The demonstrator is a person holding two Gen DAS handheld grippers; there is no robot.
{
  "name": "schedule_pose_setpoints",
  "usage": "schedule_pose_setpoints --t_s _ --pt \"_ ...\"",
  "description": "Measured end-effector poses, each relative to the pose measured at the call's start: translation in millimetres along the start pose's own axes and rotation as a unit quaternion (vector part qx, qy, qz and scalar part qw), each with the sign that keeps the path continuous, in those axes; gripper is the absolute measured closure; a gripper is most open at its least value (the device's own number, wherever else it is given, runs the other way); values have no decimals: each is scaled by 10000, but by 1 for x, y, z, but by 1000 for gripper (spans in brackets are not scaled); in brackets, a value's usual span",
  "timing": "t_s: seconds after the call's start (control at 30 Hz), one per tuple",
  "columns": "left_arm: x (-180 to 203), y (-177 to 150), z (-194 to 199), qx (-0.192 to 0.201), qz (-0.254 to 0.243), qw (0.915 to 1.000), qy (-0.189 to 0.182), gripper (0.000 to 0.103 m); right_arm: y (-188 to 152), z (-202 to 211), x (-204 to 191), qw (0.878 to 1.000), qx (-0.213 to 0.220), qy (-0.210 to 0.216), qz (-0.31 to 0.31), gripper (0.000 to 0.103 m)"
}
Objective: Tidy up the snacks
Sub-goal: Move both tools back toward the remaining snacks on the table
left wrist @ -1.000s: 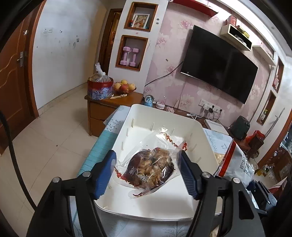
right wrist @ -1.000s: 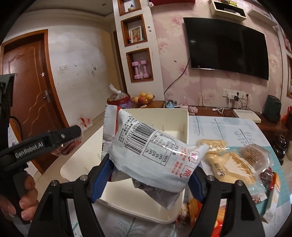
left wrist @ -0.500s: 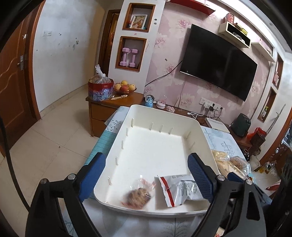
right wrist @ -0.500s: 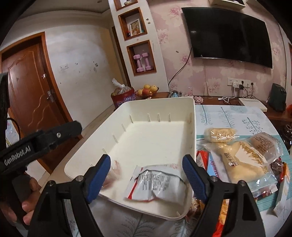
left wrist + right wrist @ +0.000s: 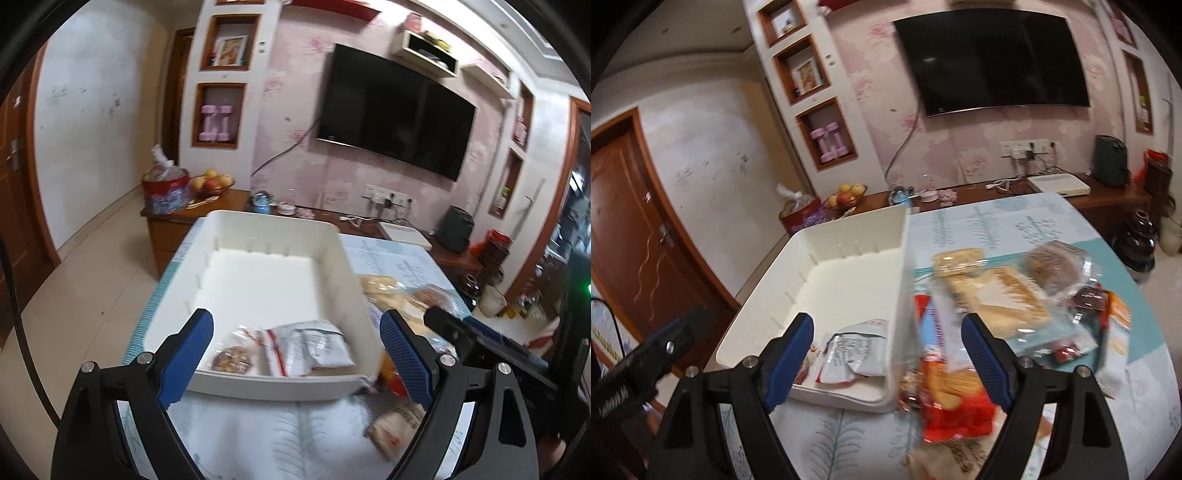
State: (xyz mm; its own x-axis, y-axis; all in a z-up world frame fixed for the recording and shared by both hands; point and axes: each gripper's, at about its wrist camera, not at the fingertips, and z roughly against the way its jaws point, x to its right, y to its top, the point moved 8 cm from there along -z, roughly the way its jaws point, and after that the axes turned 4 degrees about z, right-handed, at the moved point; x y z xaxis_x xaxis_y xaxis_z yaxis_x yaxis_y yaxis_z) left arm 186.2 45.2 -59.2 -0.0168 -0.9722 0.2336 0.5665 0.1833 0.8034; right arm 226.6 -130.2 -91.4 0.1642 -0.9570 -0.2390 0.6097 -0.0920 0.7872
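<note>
A table covered with a pale cloth printed with teal leaf sprigs (image 5: 1004,225) carries everything, and on its left half sits a white rectangular plastic bin (image 5: 846,240), long side running toward 12 o'clock. At 3 o'clock from the bin, directly on the cloth, lies a loose spread of wrapped snacks: a clear pack of pale yellow biscuits (image 5: 958,260) nearest 12, a clear-wrapped brown round cake (image 5: 1052,264) at about 2, and a red-and-orange packet (image 5: 945,398) at 6, just beside the bin's near right corner. A tan packet (image 5: 400,424) lies on the cloth at 5 o'clock from the bin.
</note>
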Motion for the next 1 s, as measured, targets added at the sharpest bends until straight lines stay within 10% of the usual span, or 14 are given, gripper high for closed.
schedule_pose_setpoints --t_s 0.53,1.0 --pt "96 -48 5 -545 -1030 9901 -785 12 -15 60 121 9887 245 -844 -1218 20" --pt "141 -124 -42 -1774 -1962 9591 -1008 11 -50 48 199 9695 -176 -1290 -2077 20"
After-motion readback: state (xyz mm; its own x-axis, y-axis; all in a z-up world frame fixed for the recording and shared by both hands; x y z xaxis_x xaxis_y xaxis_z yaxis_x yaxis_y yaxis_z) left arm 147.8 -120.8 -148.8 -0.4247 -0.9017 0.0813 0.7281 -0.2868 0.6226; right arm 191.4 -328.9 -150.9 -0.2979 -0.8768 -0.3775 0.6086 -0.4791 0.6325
